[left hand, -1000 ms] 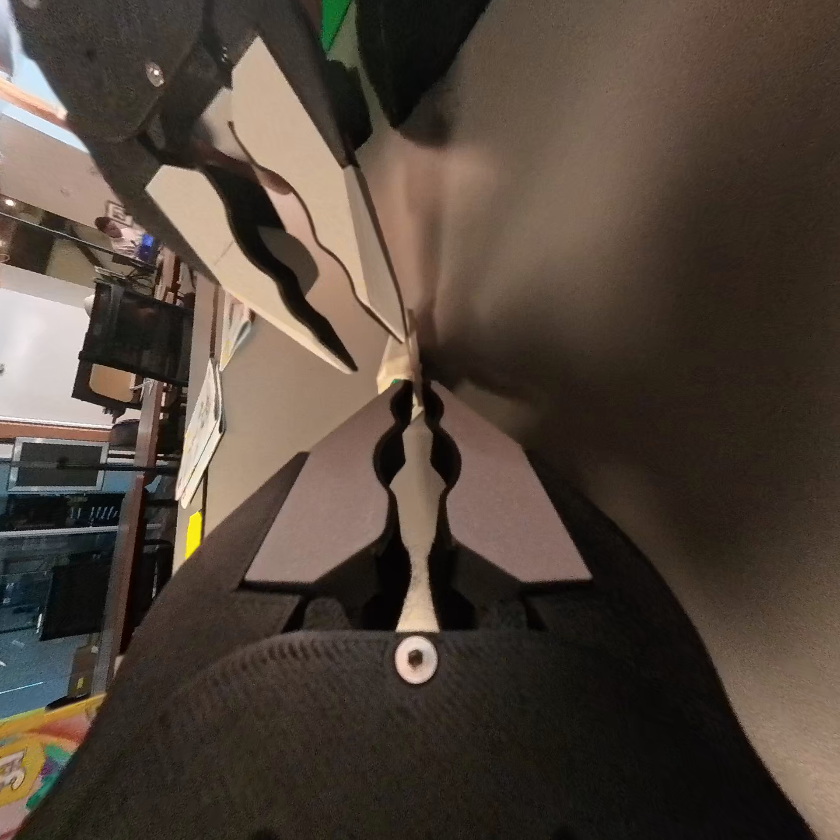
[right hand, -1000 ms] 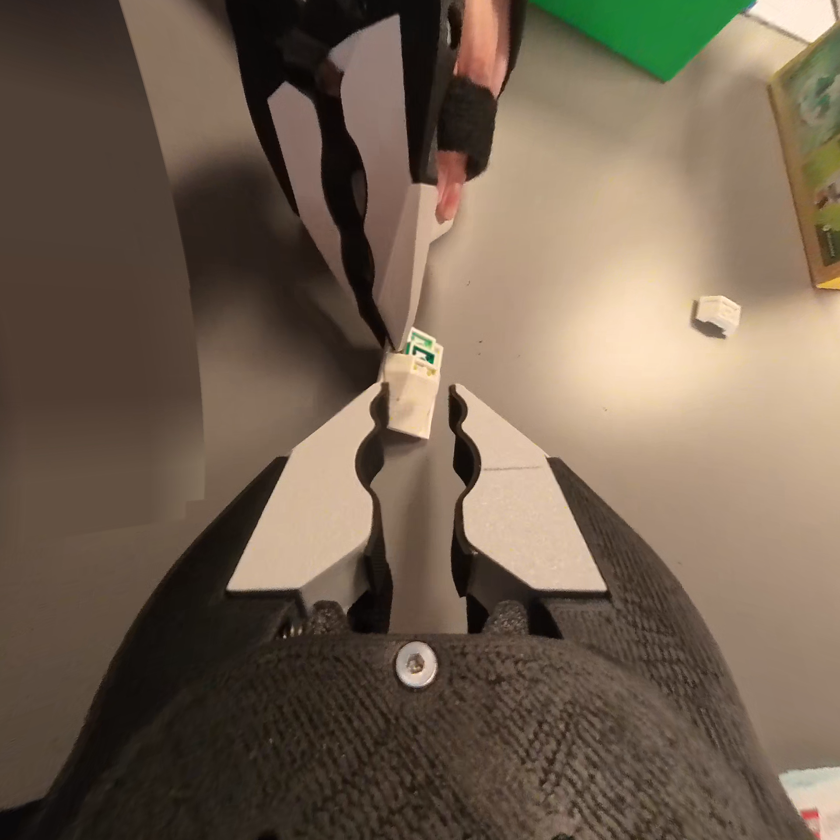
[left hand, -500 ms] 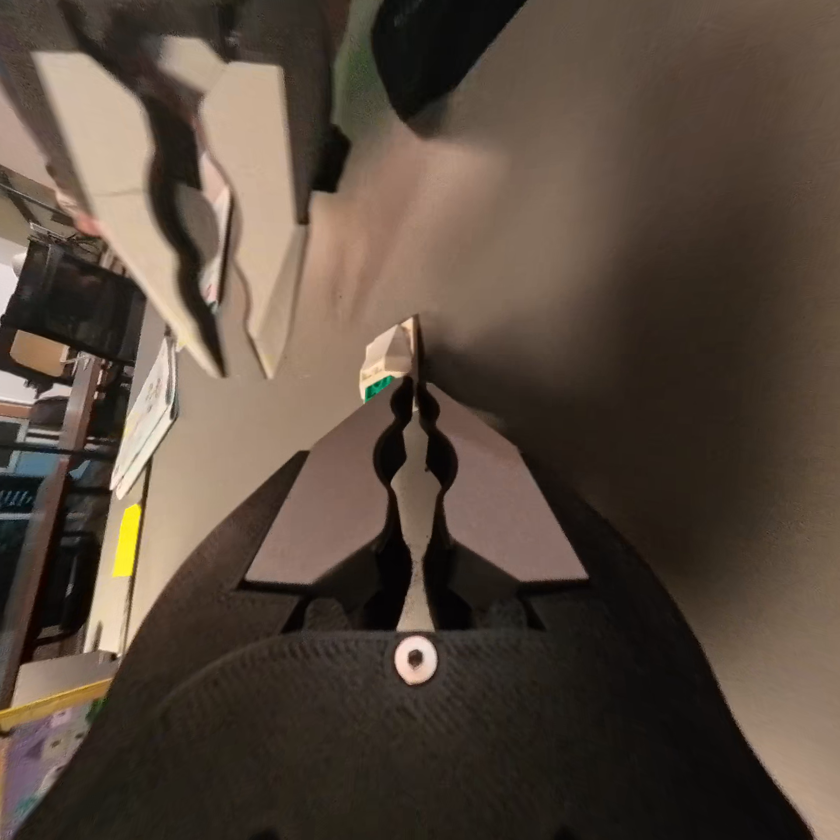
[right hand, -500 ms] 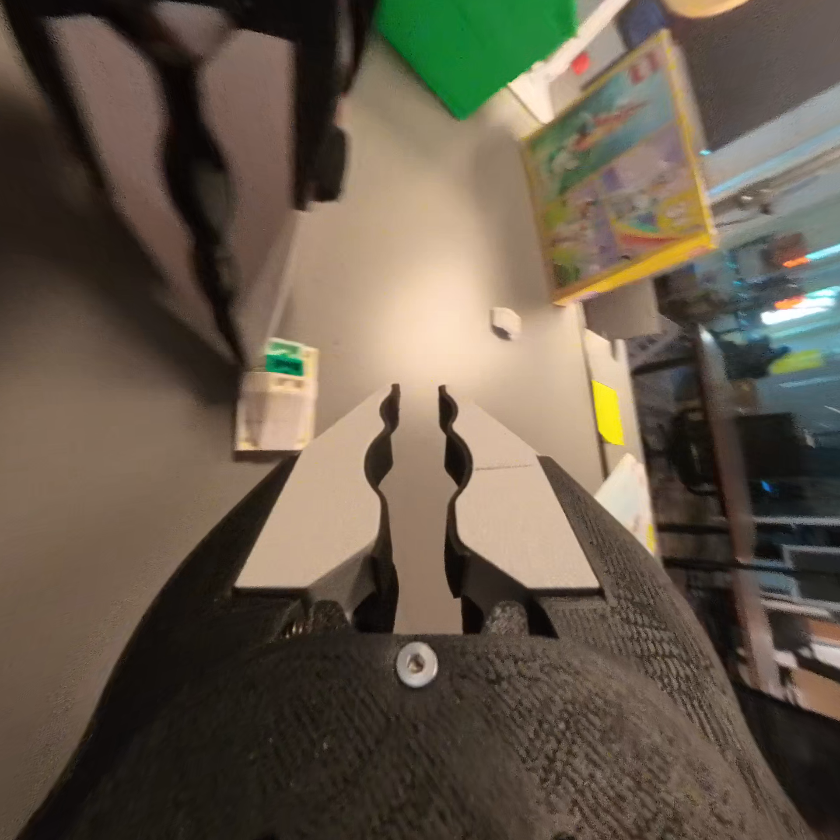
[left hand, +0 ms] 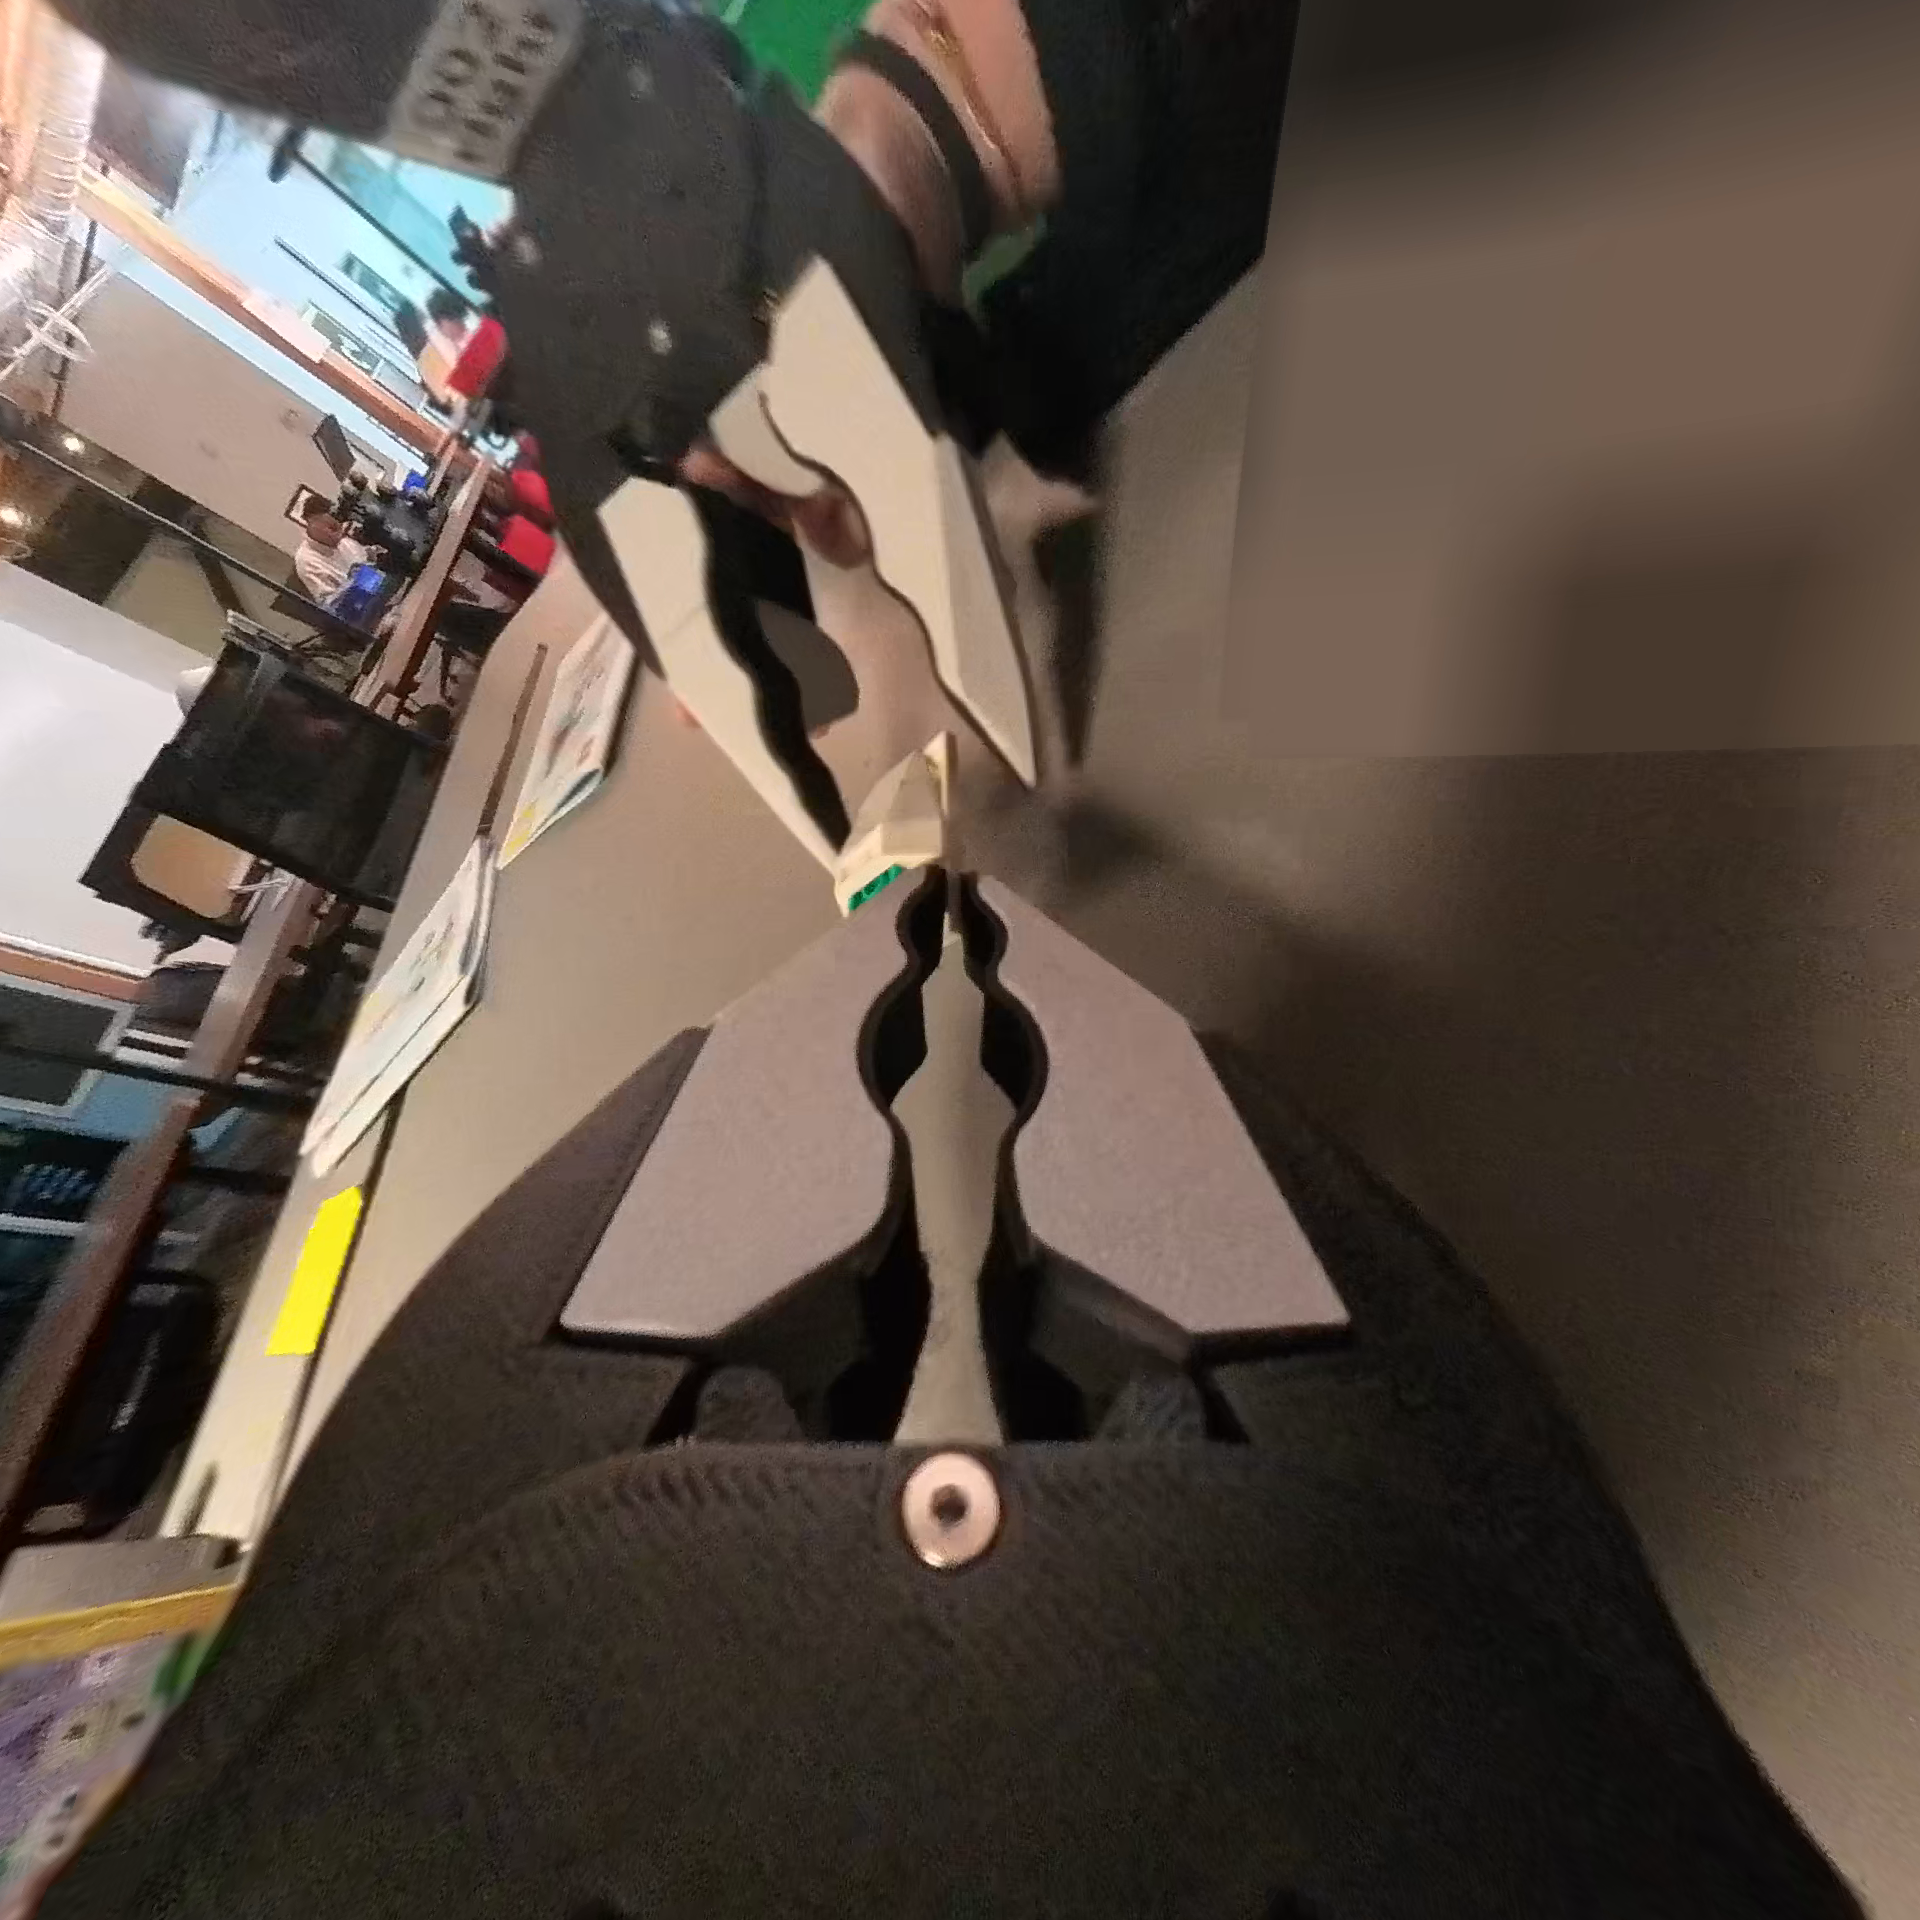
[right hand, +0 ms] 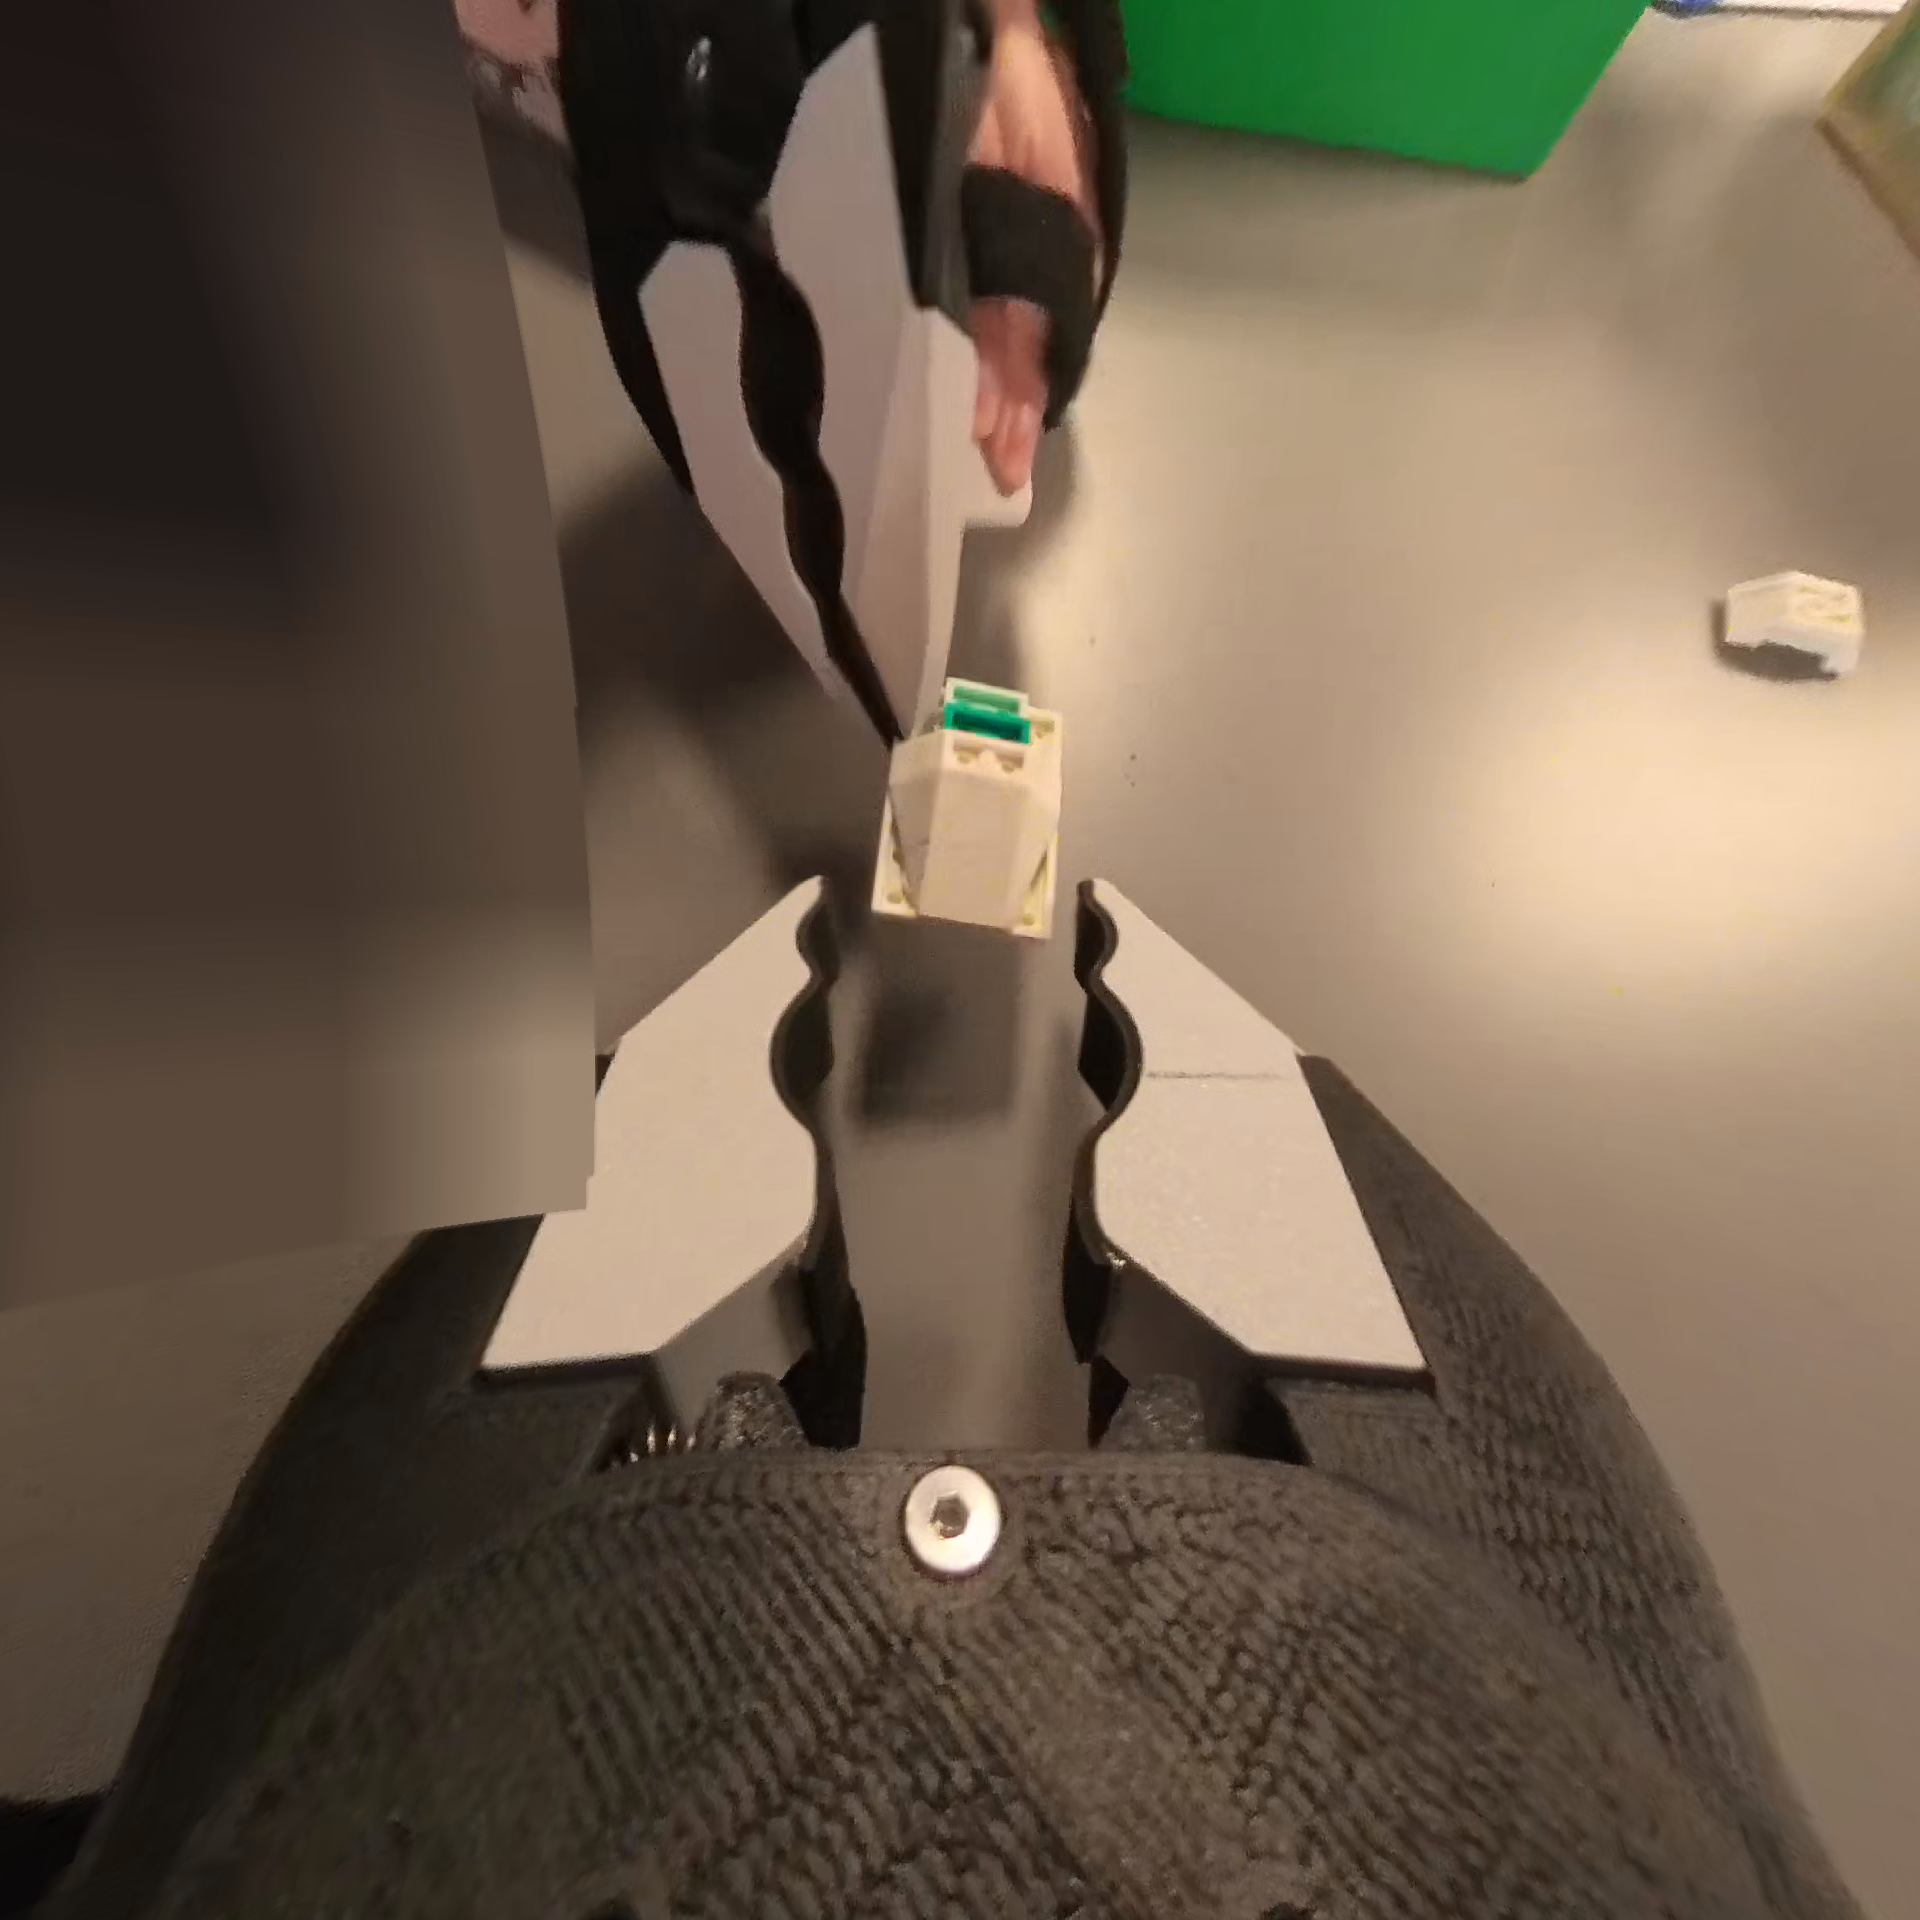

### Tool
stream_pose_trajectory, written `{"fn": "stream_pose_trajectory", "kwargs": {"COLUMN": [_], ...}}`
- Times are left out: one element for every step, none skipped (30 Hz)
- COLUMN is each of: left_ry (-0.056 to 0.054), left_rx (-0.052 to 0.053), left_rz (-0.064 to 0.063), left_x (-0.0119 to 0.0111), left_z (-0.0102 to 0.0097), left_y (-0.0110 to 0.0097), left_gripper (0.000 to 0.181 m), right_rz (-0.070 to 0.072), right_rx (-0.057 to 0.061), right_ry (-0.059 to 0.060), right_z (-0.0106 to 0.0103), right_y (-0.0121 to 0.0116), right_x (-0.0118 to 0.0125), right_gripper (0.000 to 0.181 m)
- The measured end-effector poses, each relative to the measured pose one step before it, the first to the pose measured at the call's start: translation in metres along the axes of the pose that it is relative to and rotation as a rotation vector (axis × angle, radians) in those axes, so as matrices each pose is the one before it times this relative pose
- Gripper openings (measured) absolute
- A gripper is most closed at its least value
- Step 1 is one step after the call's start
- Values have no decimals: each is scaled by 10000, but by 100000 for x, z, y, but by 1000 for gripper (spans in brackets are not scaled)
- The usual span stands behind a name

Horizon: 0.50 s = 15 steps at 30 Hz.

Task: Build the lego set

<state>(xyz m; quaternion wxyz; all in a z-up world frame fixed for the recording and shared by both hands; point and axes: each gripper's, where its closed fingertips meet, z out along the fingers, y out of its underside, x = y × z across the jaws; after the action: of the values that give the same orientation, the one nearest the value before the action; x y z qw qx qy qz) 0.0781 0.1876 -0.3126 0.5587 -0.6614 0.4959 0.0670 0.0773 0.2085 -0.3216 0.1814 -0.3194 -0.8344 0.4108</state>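
My left gripper (left hand: 948, 883) is shut on the edge of a small white lego assembly (left hand: 899, 821) with a green piece at one end, and holds it above the grey table (right hand: 1455, 935). In the right wrist view the assembly (right hand: 971, 821) hangs from the left gripper (right hand: 899, 727), which comes down from the top. My right gripper (right hand: 951, 904) is open and empty, with its tips just short of the assembly's near end and one on each side. In the left wrist view the right gripper's fingers (left hand: 966, 582) reach in from above and flank the assembly.
A loose white brick (right hand: 1792, 627) lies on the table to the right. A green box (right hand: 1351, 73) stands at the back. Instruction booklets (left hand: 426, 977), a yellow note (left hand: 312, 1273) and the colourful set box (left hand: 73, 1714) lie along the table's far side. Left and right tips are no more than a few centimetres apart. From the right gripper's tips to the loose white brick (right hand: 1792, 627) is close to 20 cm.
The right gripper swung away to the side, then came back in front of the assembly with its jaws wider apart. The left gripper has kept its hold.
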Motion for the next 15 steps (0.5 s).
{"fn": "stream_pose_trajectory", "kwargs": {"left_ry": [37,20,-121,-243,-267,-240,-150,-108,-131,-67,56,18,27,-59,47], "left_rx": [237,169,40,57,123,166,197,210,196,229,275,312,322,311,212], "left_rz": [-271,-261,-250,-254,-320,-439,-562,-667,-732,-753,-705,-682,-680,-723,-727], "left_x": [-211,-217,-399,-584,-677,-715,-670,-650,-721,-624,-419,-439,-395,-512,-380], "left_z": [-225,-236,-215,-213,-232,-212,-214,-202,-195,-197,-215,-222,-210,-139,-96], "left_y": [-246,-141,65,61,-62,-146,-215,-230,-211,-260,-324,-380,-406,-397,-255], "left_gripper": [2,2,2,2,2,3,3,3,3,3,5,8,12,25,29], "right_rz": [-354,-393,-314,-232,-237,-258,-283,-339,-408,-439,-409,-368,-340,-309,-247], "right_rx": [21,46,79,195,332,403,356,241,178,159,79,26,56,138,186], "right_ry": [186,293,353,422,517,609,614,608,691,699,604,551,511,349,254], "right_z": [199,167,100,24,-44,-64,-20,43,85,95,83,68,15,-47,-88], "right_y": [-215,-271,-272,-366,-491,-573,-548,-447,-376,-344,-253,-193,-203,-291,-360], "right_x": [37,202,352,522,631,700,637,588,646,595,492,476,479,281,170], "right_gripper": [36,32,32,32,32,32,32,32,31,31,31,32,32,32,32]}}
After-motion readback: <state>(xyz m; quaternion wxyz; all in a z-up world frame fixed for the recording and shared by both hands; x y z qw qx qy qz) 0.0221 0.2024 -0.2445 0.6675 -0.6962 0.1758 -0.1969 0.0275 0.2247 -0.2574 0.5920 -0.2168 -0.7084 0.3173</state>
